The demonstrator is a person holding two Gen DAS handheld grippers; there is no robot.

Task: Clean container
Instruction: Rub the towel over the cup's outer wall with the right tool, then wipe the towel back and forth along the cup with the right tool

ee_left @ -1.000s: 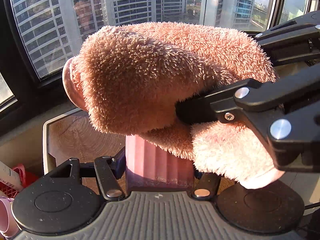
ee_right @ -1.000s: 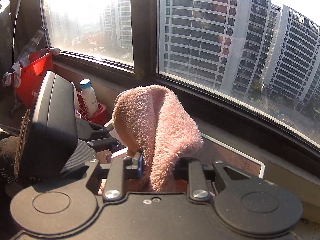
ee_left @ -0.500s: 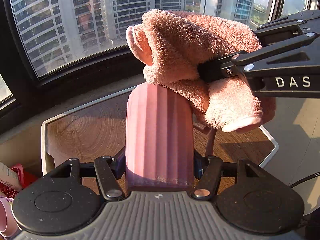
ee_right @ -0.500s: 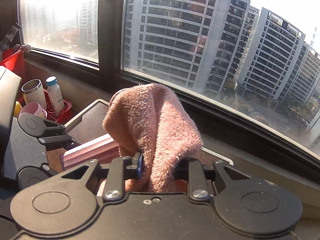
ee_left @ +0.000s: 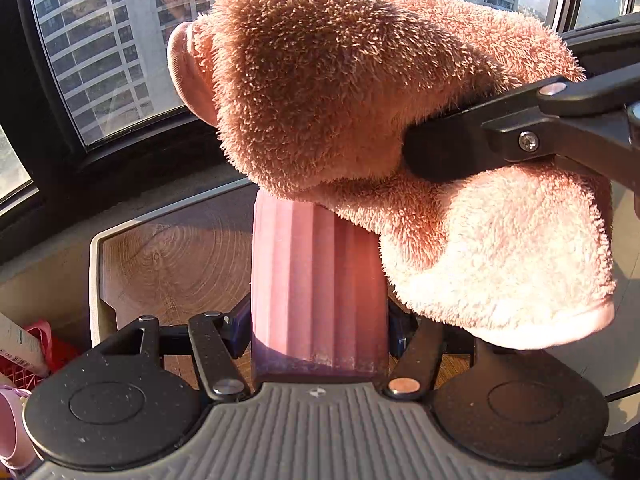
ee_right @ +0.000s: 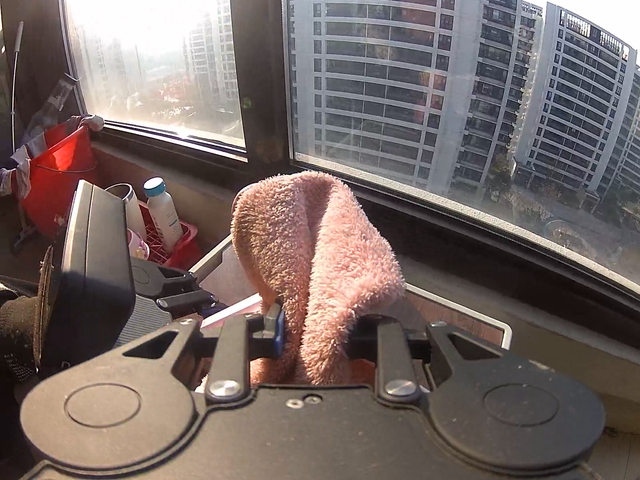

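Between the blue-padded jaws of the left gripper (ee_left: 320, 320) a pink ribbed container (ee_left: 320, 280) is clamped by its lower sides and held out over a wooden tray (ee_left: 176, 256) near the window. Its far end is covered by a fluffy pink cloth (ee_left: 360, 92), which is pinched in the right gripper (ee_right: 316, 332) — those jaws are drawn in tight on a bunched fold, with the rest of the cloth standing up ahead of them and draping over the container.

The container is judged to be light and stiff, probably plastic or silicone; its ribs should give the pads some bite, though a smooth wall of that kind may twist in the grip when it is rubbed hard. A hold low on the two flat sides, as seen now, is thought best, since the upper part is left free for wiping. The cloth is soft and limp — it is best taken by a thick gathered fold, because a thin edge would likely slip out under friction.
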